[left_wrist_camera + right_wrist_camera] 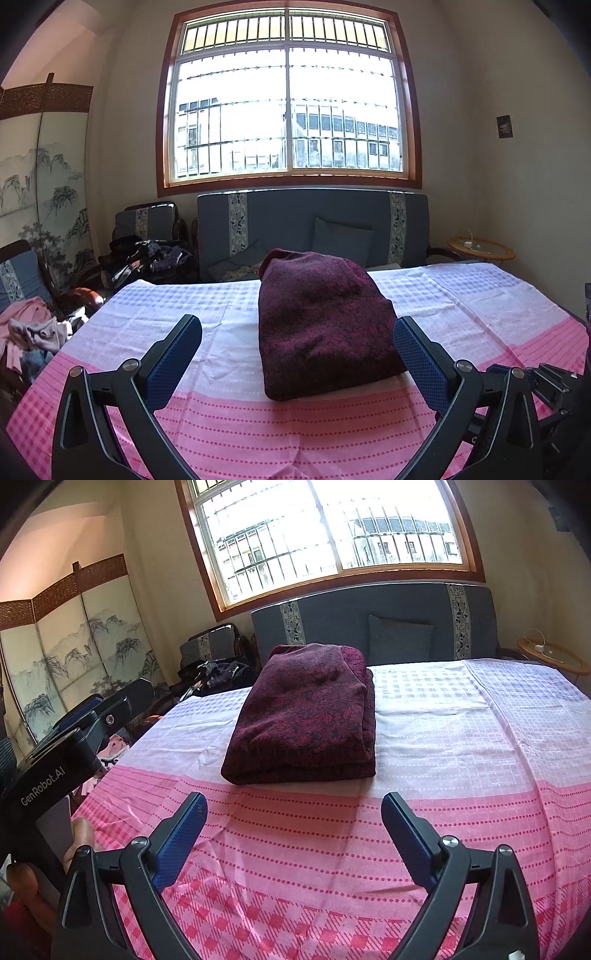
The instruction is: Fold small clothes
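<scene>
— Lettering first: any on show?

— One line only. "GenRobot.AI" runs in pale letters along the black body of the left gripper (79,710), seen side-on at the left edge of the right wrist view. A small dark plaque (504,126) hangs on the wall right of the window (288,107), but its marks are too small to read.

— Where is the garment?

— A dark red patterned garment (306,716) lies folded into a thick rectangular bundle on the pink and white checked cloth (461,738) covering the table. It sits about where the white part meets the pink band.

— And the tongs?

— Both spread wide, with nothing between the blue pads. The right gripper (293,825) hangs over the pink band, short of the bundle's near edge and clear of it. From the left wrist view the left gripper (297,345) frames the bundle's near end; its right finger (421,363) looks just beside the garment's edge, though I cannot tell whether it touches.

— Anything else nearby?

— Loose clothes (33,332) heaped off the table's left side.
</scene>
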`<state>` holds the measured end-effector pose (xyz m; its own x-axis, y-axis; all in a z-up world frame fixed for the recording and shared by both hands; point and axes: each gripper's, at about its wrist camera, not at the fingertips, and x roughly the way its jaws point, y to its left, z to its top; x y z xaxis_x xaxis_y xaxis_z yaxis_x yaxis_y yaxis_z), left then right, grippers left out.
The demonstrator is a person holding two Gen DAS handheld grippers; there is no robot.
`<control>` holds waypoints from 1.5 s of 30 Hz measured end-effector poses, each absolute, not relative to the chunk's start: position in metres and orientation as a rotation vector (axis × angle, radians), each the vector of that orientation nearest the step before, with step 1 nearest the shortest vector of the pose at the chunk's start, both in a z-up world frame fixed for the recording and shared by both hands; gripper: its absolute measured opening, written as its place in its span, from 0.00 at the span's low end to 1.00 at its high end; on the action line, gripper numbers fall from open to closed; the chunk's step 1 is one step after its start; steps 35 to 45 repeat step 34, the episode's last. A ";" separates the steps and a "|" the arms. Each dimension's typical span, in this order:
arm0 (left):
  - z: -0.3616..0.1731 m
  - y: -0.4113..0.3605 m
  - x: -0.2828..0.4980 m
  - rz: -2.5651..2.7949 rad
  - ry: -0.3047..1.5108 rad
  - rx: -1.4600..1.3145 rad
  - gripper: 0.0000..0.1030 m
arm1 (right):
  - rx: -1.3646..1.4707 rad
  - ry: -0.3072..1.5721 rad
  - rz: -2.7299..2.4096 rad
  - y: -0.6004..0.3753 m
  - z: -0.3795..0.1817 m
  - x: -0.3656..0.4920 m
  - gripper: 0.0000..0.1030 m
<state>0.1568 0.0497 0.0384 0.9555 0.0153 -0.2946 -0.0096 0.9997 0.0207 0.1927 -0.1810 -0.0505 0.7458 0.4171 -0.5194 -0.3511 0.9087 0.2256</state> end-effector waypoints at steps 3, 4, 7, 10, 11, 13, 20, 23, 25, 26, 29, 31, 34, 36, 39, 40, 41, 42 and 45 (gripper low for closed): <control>0.038 0.048 0.156 0.009 0.304 0.025 1.00 | 0.114 0.596 0.423 -0.181 -0.051 0.191 0.92; 0.037 0.049 0.156 0.005 0.310 0.025 1.00 | 0.114 0.596 0.423 -0.180 -0.051 0.190 0.92; 0.035 0.048 0.155 0.040 0.308 0.028 1.00 | 0.118 0.599 0.424 -0.180 -0.052 0.190 0.92; 0.032 0.049 0.155 0.040 0.309 0.022 1.00 | 0.120 0.609 0.431 -0.180 -0.054 0.189 0.92; 0.031 0.049 0.156 0.039 0.313 0.016 1.00 | 0.117 0.613 0.434 -0.179 -0.055 0.189 0.92; 0.030 0.050 0.157 0.032 0.323 0.010 1.00 | 0.113 0.620 0.439 -0.178 -0.056 0.188 0.92; 0.025 0.052 0.159 0.044 0.353 -0.002 1.00 | 0.100 0.606 0.437 -0.177 -0.052 0.186 0.93; 0.024 0.052 0.158 0.056 0.358 0.004 1.00 | 0.091 0.598 0.428 -0.177 -0.049 0.186 0.94; 0.023 0.052 0.158 0.047 0.362 0.006 1.00 | 0.091 0.590 0.421 -0.178 -0.048 0.185 0.95; 0.022 0.051 0.157 0.049 0.363 0.008 1.00 | 0.092 0.588 0.420 -0.178 -0.047 0.185 0.95; 0.020 0.051 0.157 0.044 0.377 0.006 1.00 | 0.091 0.586 0.419 -0.178 -0.047 0.184 0.95; 0.019 0.051 0.157 0.044 0.384 0.001 1.00 | 0.091 0.585 0.418 -0.179 -0.046 0.185 0.96; 0.016 0.052 0.157 0.047 0.396 -0.003 1.00 | 0.090 0.585 0.418 -0.179 -0.046 0.185 0.96; 0.016 0.052 0.157 0.047 0.396 -0.003 1.00 | 0.090 0.585 0.418 -0.179 -0.046 0.185 0.96; 0.016 0.052 0.157 0.047 0.396 -0.003 1.00 | 0.090 0.585 0.418 -0.179 -0.046 0.185 0.96; 0.016 0.052 0.157 0.047 0.396 -0.003 1.00 | 0.090 0.585 0.418 -0.179 -0.046 0.185 0.96; 0.016 0.052 0.157 0.047 0.396 -0.003 1.00 | 0.090 0.585 0.418 -0.179 -0.046 0.185 0.96; 0.016 0.052 0.157 0.047 0.396 -0.003 1.00 | 0.090 0.585 0.418 -0.179 -0.046 0.185 0.96; 0.016 0.052 0.157 0.047 0.396 -0.003 1.00 | 0.090 0.585 0.418 -0.179 -0.046 0.185 0.96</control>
